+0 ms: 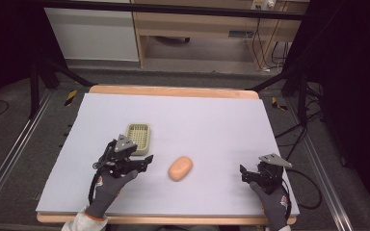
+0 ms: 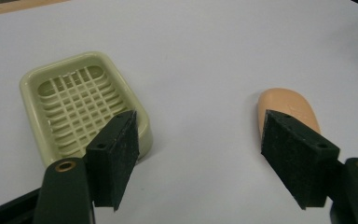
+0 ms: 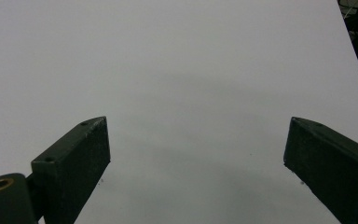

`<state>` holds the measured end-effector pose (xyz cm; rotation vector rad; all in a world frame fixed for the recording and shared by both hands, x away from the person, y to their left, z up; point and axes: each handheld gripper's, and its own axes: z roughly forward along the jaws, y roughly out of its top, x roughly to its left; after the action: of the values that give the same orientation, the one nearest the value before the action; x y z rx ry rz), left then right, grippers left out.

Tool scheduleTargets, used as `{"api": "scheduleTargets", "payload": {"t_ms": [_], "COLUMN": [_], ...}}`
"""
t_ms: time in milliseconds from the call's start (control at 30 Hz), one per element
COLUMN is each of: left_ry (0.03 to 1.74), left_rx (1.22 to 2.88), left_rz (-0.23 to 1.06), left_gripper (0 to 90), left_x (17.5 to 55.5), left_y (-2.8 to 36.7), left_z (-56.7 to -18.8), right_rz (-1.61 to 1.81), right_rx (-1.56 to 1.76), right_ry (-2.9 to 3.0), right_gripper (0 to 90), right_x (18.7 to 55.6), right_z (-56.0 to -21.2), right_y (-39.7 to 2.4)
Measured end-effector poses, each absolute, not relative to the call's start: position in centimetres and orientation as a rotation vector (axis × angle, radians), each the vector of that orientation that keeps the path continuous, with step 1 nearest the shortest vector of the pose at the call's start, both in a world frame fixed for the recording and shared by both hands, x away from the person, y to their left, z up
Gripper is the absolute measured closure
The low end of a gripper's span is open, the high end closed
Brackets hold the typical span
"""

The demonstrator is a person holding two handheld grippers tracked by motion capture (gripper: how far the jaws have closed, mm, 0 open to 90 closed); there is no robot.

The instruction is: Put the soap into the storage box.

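Note:
A pale green soap dish (image 1: 138,136) with a grid floor lies left of centre on the white table cover (image 1: 212,120). An orange oval soap bar (image 1: 180,168) rests on the cover to its right and nearer me. My left gripper (image 1: 146,161) hovers between them, just in front of the dish, open and holding nothing. In the left gripper view the dish (image 2: 81,105) sits behind the left jaw and the soap (image 2: 286,107) behind the right jaw, with the gripper (image 2: 199,120) open over bare cover. My right gripper (image 1: 244,172) is open near the front right, holding nothing (image 3: 198,125).
The wooden table edge (image 1: 173,91) shows beyond the cover at the back. Black frame legs (image 1: 38,82) and cables (image 1: 294,134) stand on the floor at both sides. A gloved hand (image 1: 107,190) holds each gripper from the front edge.

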<state>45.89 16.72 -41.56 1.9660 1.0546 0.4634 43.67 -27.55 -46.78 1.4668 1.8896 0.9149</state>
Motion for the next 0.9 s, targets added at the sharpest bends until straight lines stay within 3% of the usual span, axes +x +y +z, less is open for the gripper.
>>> {"api": "scheduleTargets", "payload": {"t_ms": [900], "left_ry": [0.971], "left_rx": [2.059], "left_rz": [0.423], "left_gripper": [25.4], "left_x": [47.1], "left_y": [12.1], "left_z": [-41.6], "right_rz": [0.925], "right_rx": [1.466], "right_ry": [1.893], "right_gripper": [6.9], "right_x": [43.7], "right_z": [-46.7], "right_y": [-27.5]}}
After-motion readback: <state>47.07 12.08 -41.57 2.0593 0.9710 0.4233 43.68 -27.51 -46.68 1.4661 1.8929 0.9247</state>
